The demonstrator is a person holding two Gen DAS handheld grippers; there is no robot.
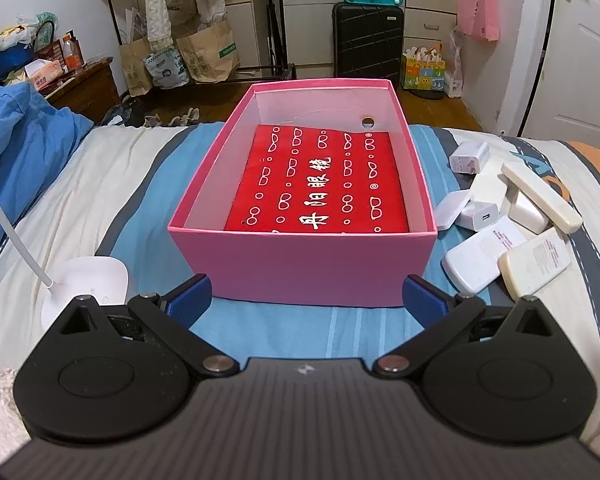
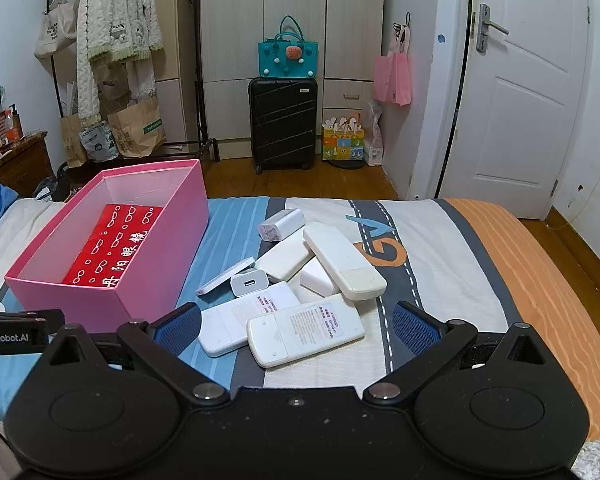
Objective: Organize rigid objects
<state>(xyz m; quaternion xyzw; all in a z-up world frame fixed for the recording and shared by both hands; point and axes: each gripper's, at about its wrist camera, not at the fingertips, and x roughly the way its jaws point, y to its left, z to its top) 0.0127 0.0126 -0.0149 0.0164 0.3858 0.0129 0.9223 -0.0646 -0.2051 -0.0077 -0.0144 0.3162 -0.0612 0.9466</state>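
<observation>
Striped bedding: blue, grey, cream and orange bands cover the bed (image 2: 440,240) that carries everything.
Pink box: the open cardboard box (image 1: 300,272) sits on the blue stripes, directly ahead of the left gripper and to the left of the white pile.
Red cloth: a red sheet (image 1: 320,184) printed with white spectacles and characters lies flat on the box floor.
White pile: remotes and chargers lie heaped on the bed just right of the box, none inside it.
Nearest remote: a cream remote (image 2: 306,334) lies label up, overlapping a second white remote (image 2: 240,322).
Charger: a small white plug (image 2: 249,283) rests among them.
Left gripper (image 1: 306,300): fingers spread wide, holding nothing.
Right gripper (image 2: 296,326): fingers wide apart, empty, the nearest remote lying between them.
</observation>
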